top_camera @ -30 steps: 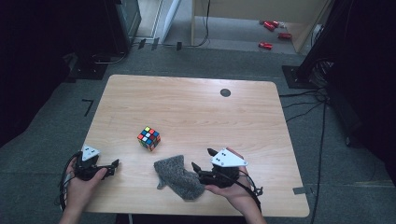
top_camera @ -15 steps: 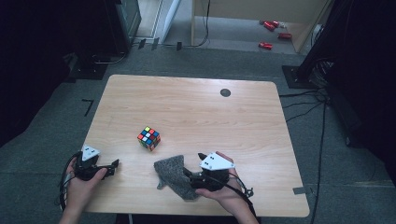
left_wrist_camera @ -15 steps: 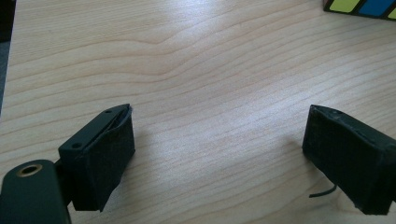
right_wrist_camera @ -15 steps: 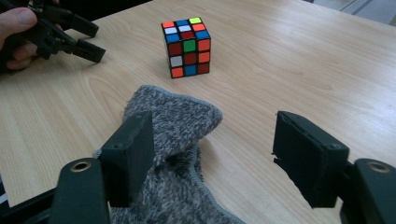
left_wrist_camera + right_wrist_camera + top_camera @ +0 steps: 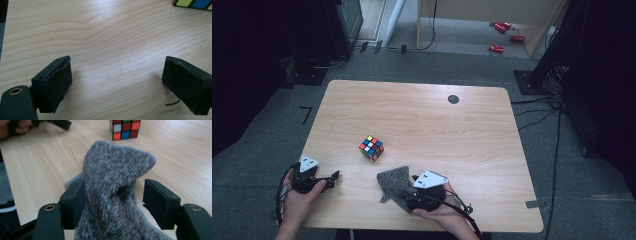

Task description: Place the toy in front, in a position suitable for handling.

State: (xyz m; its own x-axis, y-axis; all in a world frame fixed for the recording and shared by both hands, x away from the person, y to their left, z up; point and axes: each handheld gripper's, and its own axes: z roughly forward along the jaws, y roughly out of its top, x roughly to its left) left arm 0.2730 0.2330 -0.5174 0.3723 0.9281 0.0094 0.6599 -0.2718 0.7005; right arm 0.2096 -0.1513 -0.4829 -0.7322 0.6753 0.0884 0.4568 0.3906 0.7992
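A person seated at the near edge of a pale wooden table works a grey knitted cloth with the right gripper, whose grey three-cornered plate sits over the cloth's right end. In the right gripper view the cloth rises in a soft hump between the two black jaws, which have just been closing; the left jaw lies against the knit while a small gap shows beside the right one, so the pads are not yet pressing from both sides. The cloth lies near the front edge of the table, slightly right of its middle. A multicoloured puzzle cube stands on the wood just beyond and to the left of it, apart from both tools, and appears again at the top of the right gripper view. The left gripper rests at the table's front left corner, its jaws spread wide over bare wood with nothing between them
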